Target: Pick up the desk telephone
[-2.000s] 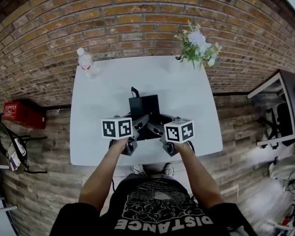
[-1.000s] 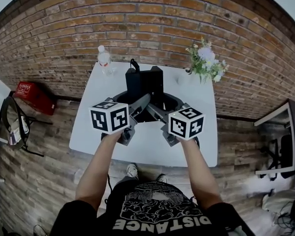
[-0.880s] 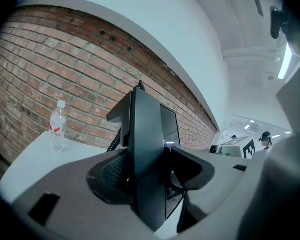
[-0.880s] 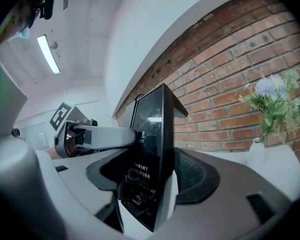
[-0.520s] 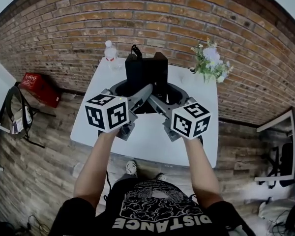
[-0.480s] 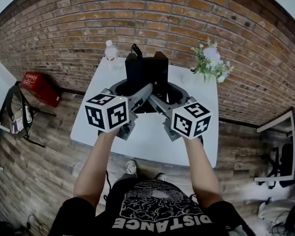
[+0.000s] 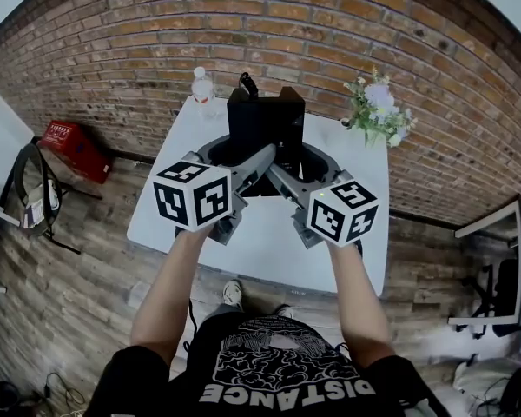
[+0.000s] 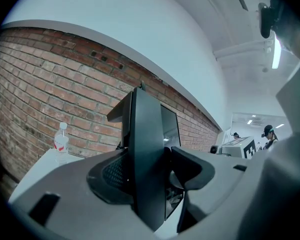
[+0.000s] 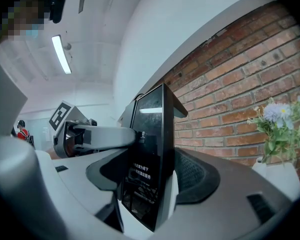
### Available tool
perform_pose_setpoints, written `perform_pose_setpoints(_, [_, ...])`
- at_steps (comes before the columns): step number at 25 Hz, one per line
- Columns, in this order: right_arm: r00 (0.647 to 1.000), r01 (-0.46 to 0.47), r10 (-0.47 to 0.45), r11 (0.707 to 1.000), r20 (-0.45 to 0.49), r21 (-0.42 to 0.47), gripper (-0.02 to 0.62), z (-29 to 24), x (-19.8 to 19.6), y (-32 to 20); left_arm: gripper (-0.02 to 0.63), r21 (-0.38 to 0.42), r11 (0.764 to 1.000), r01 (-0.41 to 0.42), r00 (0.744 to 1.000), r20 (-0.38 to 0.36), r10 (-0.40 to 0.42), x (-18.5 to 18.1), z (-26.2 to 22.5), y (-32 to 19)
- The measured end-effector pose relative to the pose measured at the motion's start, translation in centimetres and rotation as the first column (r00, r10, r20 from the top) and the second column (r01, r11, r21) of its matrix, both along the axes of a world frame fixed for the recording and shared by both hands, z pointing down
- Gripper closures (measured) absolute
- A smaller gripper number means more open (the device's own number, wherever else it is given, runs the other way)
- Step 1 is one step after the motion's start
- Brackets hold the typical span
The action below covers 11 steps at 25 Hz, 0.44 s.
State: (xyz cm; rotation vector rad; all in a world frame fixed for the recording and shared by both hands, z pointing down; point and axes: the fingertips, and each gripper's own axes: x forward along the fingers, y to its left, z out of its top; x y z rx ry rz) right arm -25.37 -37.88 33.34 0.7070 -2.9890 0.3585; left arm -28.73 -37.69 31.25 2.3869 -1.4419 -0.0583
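Observation:
The black desk telephone (image 7: 265,124) hangs in the air above the white table (image 7: 269,241), held between both grippers. My left gripper (image 7: 234,155) grips its left edge and my right gripper (image 7: 300,159) its right edge. In the left gripper view the phone (image 8: 147,156) stands edge-on, clamped between the grey jaws. The right gripper view shows the phone (image 9: 150,169) pinched the same way, its dark front panel with small white print facing the camera and the left gripper (image 9: 90,136) beyond it. A coiled cord (image 7: 246,82) sticks up at the phone's top.
A clear water bottle (image 7: 202,89) stands at the table's far left corner, and a vase of flowers (image 7: 378,111) at the far right corner. A brick wall runs behind the table. A red box (image 7: 69,146) lies on the wooden floor to the left.
Both grippers have raised the phone off the table, and it now sits higher and nearer the head camera. The grip on both sides is unchanged.

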Motion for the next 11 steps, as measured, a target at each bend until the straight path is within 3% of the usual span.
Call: perform_pose_setpoints(11, [1.0, -0.002, 0.002, 1.0, -0.013, -0.01, 0.311, 0.39, -0.58, 0.09, 0.354, -0.017, 1.0, -0.004, 1.0, -0.016, 0.004, -0.57, 0.46, 0.05])
